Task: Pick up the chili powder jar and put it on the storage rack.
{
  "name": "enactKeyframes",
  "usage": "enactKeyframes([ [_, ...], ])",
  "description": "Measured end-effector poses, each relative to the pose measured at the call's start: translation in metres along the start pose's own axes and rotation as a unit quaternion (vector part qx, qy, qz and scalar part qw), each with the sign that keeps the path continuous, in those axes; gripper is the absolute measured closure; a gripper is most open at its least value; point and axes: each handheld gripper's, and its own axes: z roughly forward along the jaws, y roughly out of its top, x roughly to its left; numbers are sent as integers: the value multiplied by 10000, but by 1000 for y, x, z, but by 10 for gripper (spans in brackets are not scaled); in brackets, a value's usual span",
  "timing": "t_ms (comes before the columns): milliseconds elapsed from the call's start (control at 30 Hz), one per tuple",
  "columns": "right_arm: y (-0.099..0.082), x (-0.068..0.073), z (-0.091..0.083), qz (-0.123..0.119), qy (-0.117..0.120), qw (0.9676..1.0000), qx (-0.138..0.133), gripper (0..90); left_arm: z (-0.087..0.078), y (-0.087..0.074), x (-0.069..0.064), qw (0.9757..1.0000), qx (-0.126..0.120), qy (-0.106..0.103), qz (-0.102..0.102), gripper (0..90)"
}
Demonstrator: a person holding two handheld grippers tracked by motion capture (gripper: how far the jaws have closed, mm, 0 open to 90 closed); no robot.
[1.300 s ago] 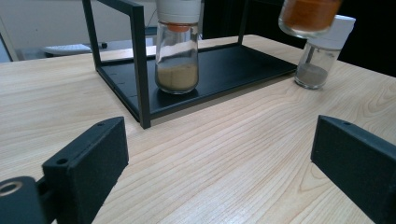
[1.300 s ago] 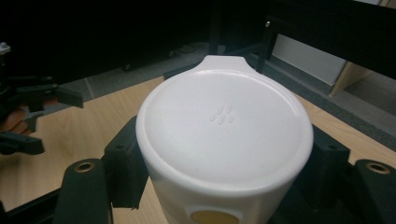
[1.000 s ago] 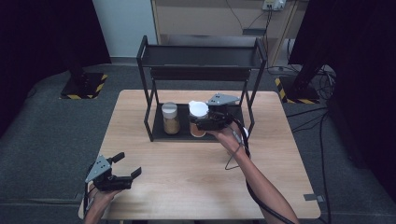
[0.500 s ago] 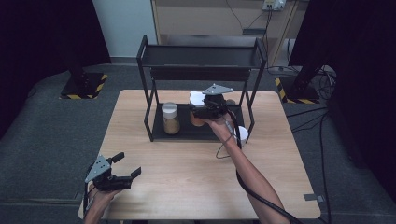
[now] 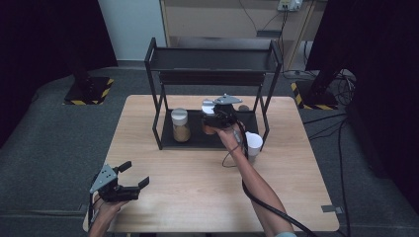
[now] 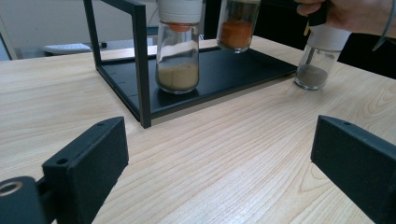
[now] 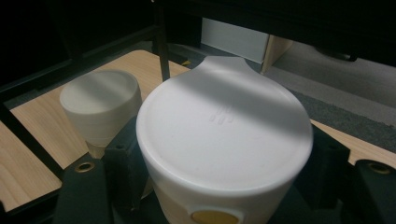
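A black two-tier rack [image 5: 158,94] stands at the table's far side. On its lower shelf [image 6: 243,70] sits a white-lidded jar of tan powder [image 5: 180,126] [image 6: 177,56]. My right gripper [image 5: 211,121] [image 7: 224,163] is shut on a white-lidded jar of orange spice [image 5: 208,106] [image 6: 236,28] [image 7: 224,130], holding it under the top shelf and seemingly just above the lower one. A third jar with grey powder [image 5: 253,143] [image 6: 317,60] stands on the table by the rack's right post. My left gripper [image 5: 136,174] [image 6: 219,154] rests open at the front left, holding nothing.
The wooden table [image 5: 197,197] is bare wood in front of the rack. The rack's front left post [image 6: 140,60] stands beside the tan jar. A black cable [image 5: 276,212] trails along the right forearm. Dark floor surrounds the table.
My right gripper has carried the orange jar farther in under the rack's top shelf, a little left and lower. The grey-powder jar has come into sight beside the forearm. The left gripper stayed still.
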Motion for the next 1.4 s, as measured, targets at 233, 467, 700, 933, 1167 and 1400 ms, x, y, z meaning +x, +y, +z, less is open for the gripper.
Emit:
enactKeyframes([
  [233,-12,2,12,6,47,10000,22,309,0,0,0,10000,-6,3,1,33],
  [467,-22,4,21,18,74,9999,95,308,0,0,0,10000,-8,5,2,33],
  [700,-27,3,26,1,125,9998,156,308,0,-1,0,10000,-13,1,2,33],
  [933,-31,5,28,5,133,9997,185,308,-1,0,1,10000,-9,10,5,33],
  [1167,-34,4,27,21,150,9998,129,306,0,0,1,10000,0,4,20,33],
  [1400,-37,0,26,270,199,9994,70,222,-1,0,1,10000,-1,7,19,33],
])
